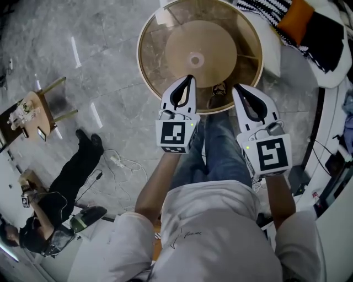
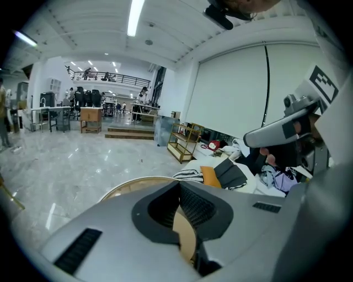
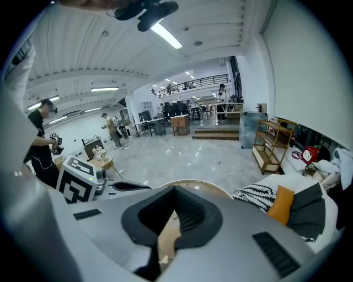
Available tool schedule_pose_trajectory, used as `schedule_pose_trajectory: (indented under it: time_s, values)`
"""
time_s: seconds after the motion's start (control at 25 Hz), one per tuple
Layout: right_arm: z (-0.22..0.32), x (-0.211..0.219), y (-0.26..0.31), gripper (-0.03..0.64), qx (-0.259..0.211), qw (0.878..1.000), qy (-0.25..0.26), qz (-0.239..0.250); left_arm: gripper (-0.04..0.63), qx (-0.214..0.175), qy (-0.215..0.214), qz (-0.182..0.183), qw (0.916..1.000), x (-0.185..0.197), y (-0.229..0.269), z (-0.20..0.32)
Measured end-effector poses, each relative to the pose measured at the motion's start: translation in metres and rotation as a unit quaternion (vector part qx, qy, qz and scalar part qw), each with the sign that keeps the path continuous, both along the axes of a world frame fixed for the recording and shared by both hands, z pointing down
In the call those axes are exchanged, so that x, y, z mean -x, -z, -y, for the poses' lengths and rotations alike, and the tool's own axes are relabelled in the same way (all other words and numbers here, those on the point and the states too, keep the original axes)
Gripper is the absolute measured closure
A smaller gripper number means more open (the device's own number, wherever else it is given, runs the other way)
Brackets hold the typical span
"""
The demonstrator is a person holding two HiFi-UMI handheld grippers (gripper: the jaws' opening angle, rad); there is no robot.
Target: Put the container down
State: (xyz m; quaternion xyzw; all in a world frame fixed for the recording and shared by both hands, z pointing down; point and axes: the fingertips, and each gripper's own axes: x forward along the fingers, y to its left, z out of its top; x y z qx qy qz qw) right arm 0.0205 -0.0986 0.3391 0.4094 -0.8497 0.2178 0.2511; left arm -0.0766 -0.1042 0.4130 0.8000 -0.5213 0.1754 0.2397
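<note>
Off the tabletop's left edge, down on the floor: a small wooden side table (image 1: pixel 37 113) and a person in black (image 1: pixel 71 176).

Left gripper (image 1: pixel 190 78) hangs over the near edge of the round glass tabletop (image 1: pixel 157 66). Its jaws are pressed together with nothing between them.

Right gripper (image 1: pixel 238 89) is just beside it, over the same near edge. Its jaws are tip to tip and also empty.

Past the far-right edge: a striped cushion (image 1: pixel 265 8) and an orange cushion (image 1: pixel 298 19).

Container: not in any view and not on the tabletop, so I can't tell where it sits.

Judgement: the set-down looks finished or not under way, since both grippers are free. If a container does get placed here:
- Bring it well inside the rim and keep it level.
- Ease it onto the glass.
- Spread both jaws only once the base rests flat.
- Back off straight so nothing gets nudged.
</note>
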Motion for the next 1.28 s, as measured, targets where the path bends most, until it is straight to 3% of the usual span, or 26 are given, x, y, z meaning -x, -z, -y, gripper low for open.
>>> schedule_pose_trajectory:
  time_s: [0.52, 0.68, 1.0, 1.28]
  values:
    - [-0.009, 0.013, 0.046, 0.601, -0.012, 1.000, -0.009, 0.025, 0.577, -0.002, -0.008, -0.014, 0.9999, 0.015, 0.057, -0.010]
    - [-0.015, 0.020, 0.063, 0.601, -0.014, 1.000, -0.008, 0.022, 0.577, -0.021, -0.015, 0.014, 0.9996, 0.022, 0.088, -0.014]
    - [-0.017, 0.028, 0.104, 0.601, -0.032, 0.999, 0.001, 0.028, 0.577, -0.023, -0.022, -0.025, 0.9992, 0.023, 0.141, -0.030]
    - [-0.015, 0.027, 0.141, 0.601, -0.048, 0.998, 0.008, 0.035, 0.577, -0.030, -0.032, -0.038, 0.9984, 0.019, 0.178, -0.047]
